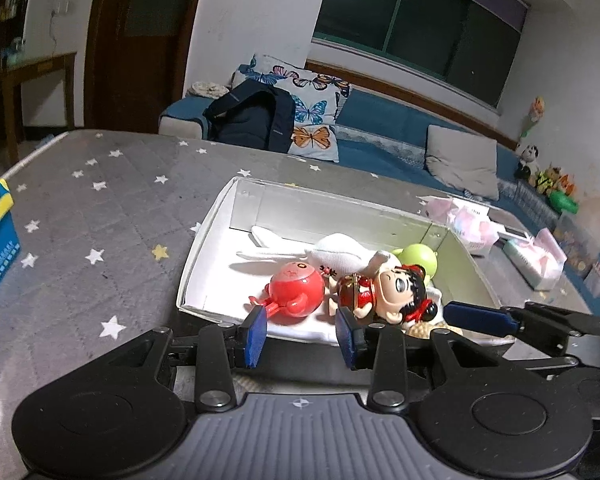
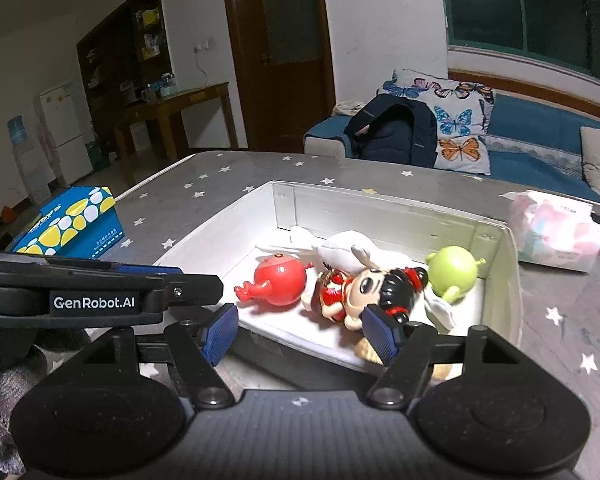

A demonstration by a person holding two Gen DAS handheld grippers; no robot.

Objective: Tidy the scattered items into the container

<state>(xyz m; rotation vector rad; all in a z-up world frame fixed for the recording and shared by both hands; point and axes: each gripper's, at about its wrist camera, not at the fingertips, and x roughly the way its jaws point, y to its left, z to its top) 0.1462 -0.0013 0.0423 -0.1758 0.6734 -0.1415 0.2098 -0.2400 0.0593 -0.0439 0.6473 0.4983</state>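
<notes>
White box (image 1: 204,240) on the worktop (image 1: 100,208) already holds the doll (image 1: 384,292), red toy (image 1: 296,288) and green toy (image 1: 416,258), while my left tongs (image 1: 302,330) and right tongs (image 2: 300,330) stand apart, empty.

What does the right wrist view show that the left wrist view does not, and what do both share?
Only the right wrist view shows the white fridge and water dispenser. Only the left wrist view shows the row of soft toys by the far wall. Both show the white box holding the red round toy, the doll, the green toy and the white plush, plus the blue carton.
</notes>
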